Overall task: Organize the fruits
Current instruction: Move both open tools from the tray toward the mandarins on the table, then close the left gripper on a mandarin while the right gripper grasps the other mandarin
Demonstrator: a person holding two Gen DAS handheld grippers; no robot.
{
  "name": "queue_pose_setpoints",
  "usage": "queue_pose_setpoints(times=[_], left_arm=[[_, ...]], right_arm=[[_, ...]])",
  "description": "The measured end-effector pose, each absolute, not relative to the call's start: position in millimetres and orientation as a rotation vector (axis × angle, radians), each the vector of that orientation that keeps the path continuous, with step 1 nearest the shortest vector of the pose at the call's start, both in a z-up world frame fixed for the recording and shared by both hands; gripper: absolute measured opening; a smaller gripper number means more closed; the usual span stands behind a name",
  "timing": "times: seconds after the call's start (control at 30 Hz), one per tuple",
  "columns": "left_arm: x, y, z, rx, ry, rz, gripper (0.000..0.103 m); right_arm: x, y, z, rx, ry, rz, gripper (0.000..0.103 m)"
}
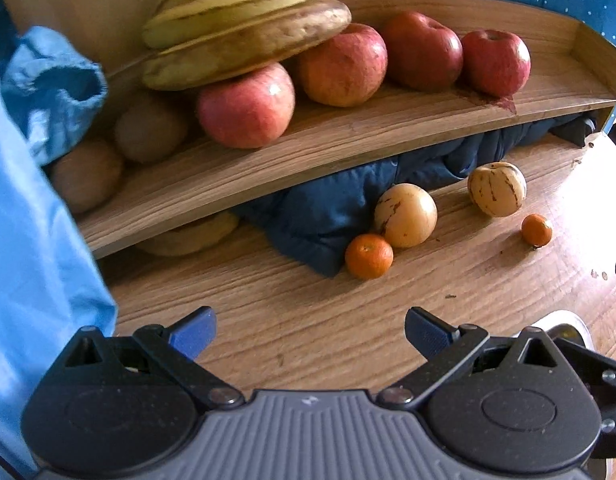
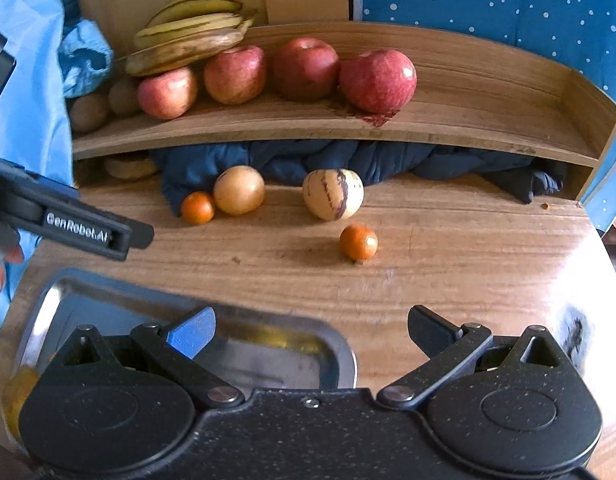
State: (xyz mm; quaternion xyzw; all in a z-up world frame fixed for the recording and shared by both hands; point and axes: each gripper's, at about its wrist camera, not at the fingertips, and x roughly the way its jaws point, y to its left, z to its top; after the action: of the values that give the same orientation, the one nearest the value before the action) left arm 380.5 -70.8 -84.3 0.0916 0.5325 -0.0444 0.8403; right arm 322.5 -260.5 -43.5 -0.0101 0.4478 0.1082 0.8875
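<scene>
Right gripper (image 2: 309,330) released, empty, low centre; small round orange tangerine (image 2: 358,243) lies apart above it on wooden desk (image 2: 467,248). Left gripper (image 1: 309,330) likewise spread, empty.

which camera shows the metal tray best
The right wrist view: the metal tray lies just below the open right gripper, its rim and inside visible. The left wrist view shows only a bright sliver at the right edge, possibly the tray.

Red apples (image 2: 377,80), orange tangerines (image 2: 358,243), cream melon (image 2: 333,195) (purple-striped), yellow-brown bananas (image 2: 188,36).
</scene>
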Motion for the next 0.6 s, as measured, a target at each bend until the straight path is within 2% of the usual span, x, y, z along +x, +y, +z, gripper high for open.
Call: queue_pose_setpoints(times=[0.3,0.53,0.6], left_arm=[[401.7,-73.6,-96.8,0.142,1.126,-0.138,0.102],[412.0,-76.2,-103.4,0.091,1.126,-0.194,0.101],[414.4,-77.4,-105.0,0.082,1.128,-0.209,0.098]], right_arm=[[353.8,-257.1,-52.4,-0.028,0.940,0.207,0.102],[375.1,-255.8,-62.0,-0.036,0.948,0.198,0.094],[380.7,-256.9,-64.2,-0.027,0.948,0.194,0.090]])
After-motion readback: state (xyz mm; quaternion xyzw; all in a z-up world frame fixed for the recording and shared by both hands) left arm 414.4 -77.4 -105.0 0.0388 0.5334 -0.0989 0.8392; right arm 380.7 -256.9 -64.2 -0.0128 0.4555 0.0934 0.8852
